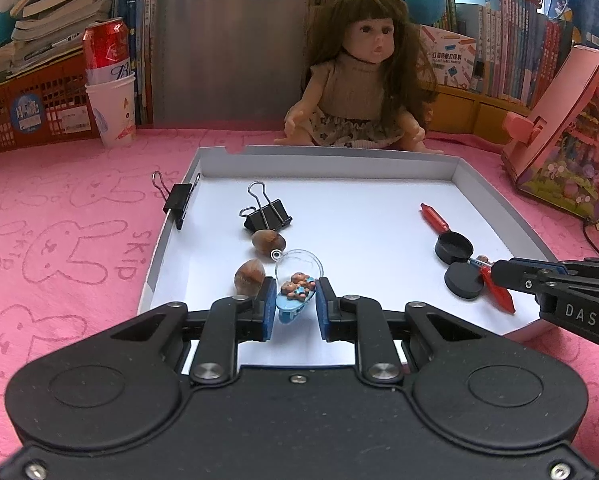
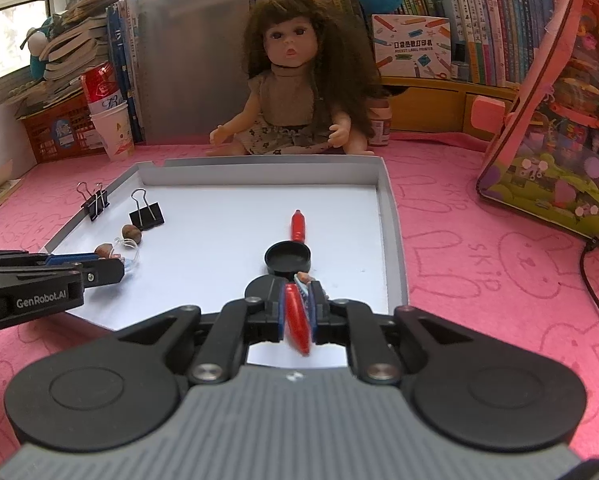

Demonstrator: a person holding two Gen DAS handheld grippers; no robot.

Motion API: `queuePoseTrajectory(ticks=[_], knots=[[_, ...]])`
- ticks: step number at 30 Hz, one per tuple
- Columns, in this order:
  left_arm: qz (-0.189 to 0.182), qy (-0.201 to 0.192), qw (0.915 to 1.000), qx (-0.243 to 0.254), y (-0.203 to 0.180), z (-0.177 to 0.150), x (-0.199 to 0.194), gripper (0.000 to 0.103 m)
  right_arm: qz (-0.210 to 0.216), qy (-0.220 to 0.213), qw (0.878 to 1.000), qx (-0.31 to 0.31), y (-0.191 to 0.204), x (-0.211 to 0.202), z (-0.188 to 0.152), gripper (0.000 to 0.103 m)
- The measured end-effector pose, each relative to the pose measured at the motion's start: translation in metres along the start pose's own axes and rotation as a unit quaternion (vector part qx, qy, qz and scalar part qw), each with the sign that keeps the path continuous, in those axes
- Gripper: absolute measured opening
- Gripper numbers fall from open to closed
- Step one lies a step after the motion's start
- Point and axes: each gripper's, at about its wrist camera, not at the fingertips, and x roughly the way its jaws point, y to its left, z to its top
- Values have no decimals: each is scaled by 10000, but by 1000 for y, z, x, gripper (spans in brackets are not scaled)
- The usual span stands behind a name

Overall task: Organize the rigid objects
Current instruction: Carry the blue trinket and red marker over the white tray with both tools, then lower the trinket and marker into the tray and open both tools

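The left gripper (image 1: 295,310) has its fingers spread around a small blue-based charm (image 1: 295,294) with tiny bear figures under a clear dome; the pads stand a little off its sides, so it looks bracketed, not yet pinched. The charm sits near the front edge of the white tray (image 1: 379,216), toward the left corner, with two brown nuts (image 1: 250,276) just beside it and a black binder clip (image 1: 265,216) further back. A second binder clip (image 1: 178,200) is clamped on the tray's left wall.

The right gripper (image 2: 297,318) is clenched on a red pen-like piece (image 2: 297,320), held almost on edge between the pads, over the tray's front right part. Just ahead lie two black round caps (image 2: 287,258) and another red piece (image 2: 298,226).

The charm is probably light and stiff, but its clear dome looks slick and maybe brittle (a hard squeeze could crack or pop it). I would take it low, across the blue base, where the sides are flatter. The red piece is slim and smooth, so it may pivot in the grip; holding nearer its middle should steady it.
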Motion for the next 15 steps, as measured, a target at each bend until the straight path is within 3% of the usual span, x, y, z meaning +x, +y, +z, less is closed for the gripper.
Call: queuePoseTrajectory(ticks=[5,8,15], knots=[[-19,-34,10000,-19,1,0,-3,24,19,-20,10000,-5,1,-1,0,23],[-24,-47,10000,-2,1,-1,-7,34,30,-42,10000,-8,1,-3,0,37],[-103,-166,9996,222,1,-6,-32,41,77,-151,9998,-112,3,-15,1,46]])
